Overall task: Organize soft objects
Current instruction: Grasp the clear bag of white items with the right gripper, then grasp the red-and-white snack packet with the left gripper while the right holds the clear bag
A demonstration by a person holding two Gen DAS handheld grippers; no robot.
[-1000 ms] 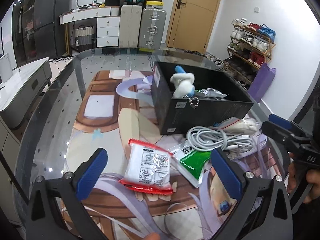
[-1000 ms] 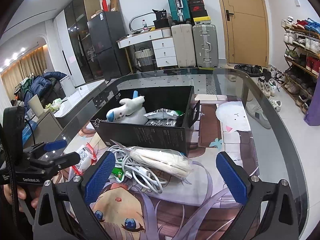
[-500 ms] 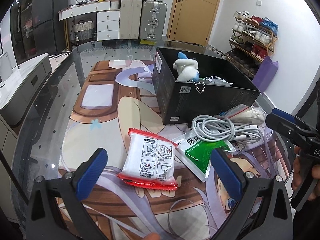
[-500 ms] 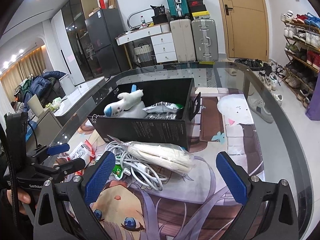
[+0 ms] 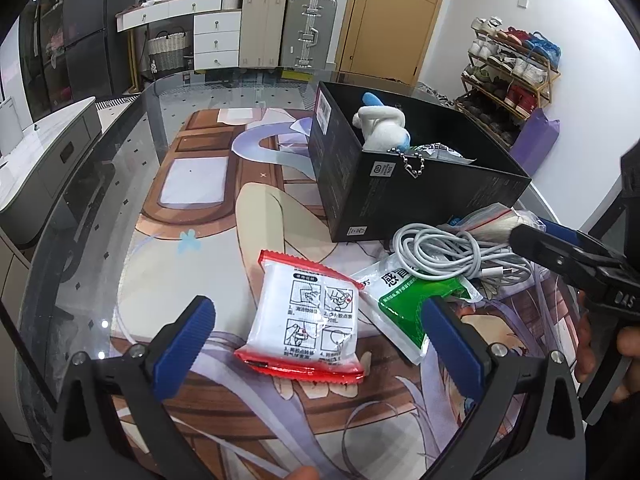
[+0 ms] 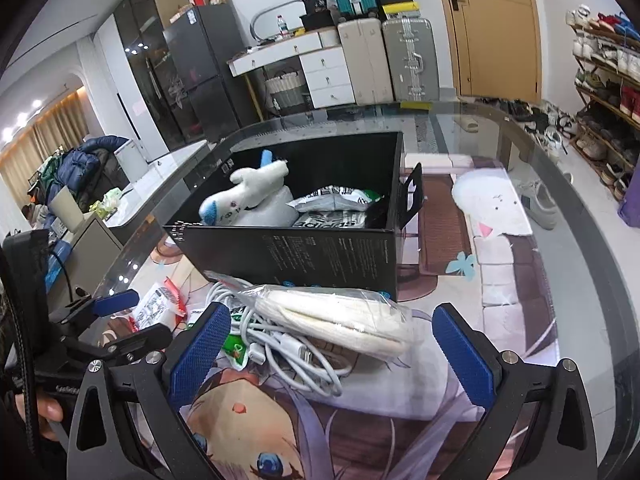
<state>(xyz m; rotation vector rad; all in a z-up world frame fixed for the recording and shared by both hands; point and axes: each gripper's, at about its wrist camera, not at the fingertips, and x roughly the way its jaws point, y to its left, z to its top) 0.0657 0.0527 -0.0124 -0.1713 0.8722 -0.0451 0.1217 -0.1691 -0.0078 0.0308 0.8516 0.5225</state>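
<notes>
A black box (image 5: 404, 196) (image 6: 320, 248) on the glass table holds a white plush toy (image 5: 382, 128) (image 6: 248, 196) and silver snack bags (image 6: 336, 208). In front of it lie a red-edged white packet (image 5: 308, 320), a green-and-white pouch (image 5: 408, 300), a coiled white cable (image 5: 444, 250) (image 6: 296, 348) and a clear bag of cream cloth (image 6: 340, 316). My left gripper (image 5: 316, 340) is open, straddling the red-edged packet. My right gripper (image 6: 332, 348) is open around the cable and the cloth bag.
The table (image 5: 120, 184) carries a printed cartoon mat and curves off at left. The other gripper (image 5: 576, 264) shows at the left wrist view's right edge. Suitcases, drawers, a door and a shoe rack (image 6: 608, 64) stand beyond.
Both grippers have come lower and closer to the items; the red-edged packet now sits between the left fingers, the cable and cloth bag between the right ones. Nothing has been gripped.
</notes>
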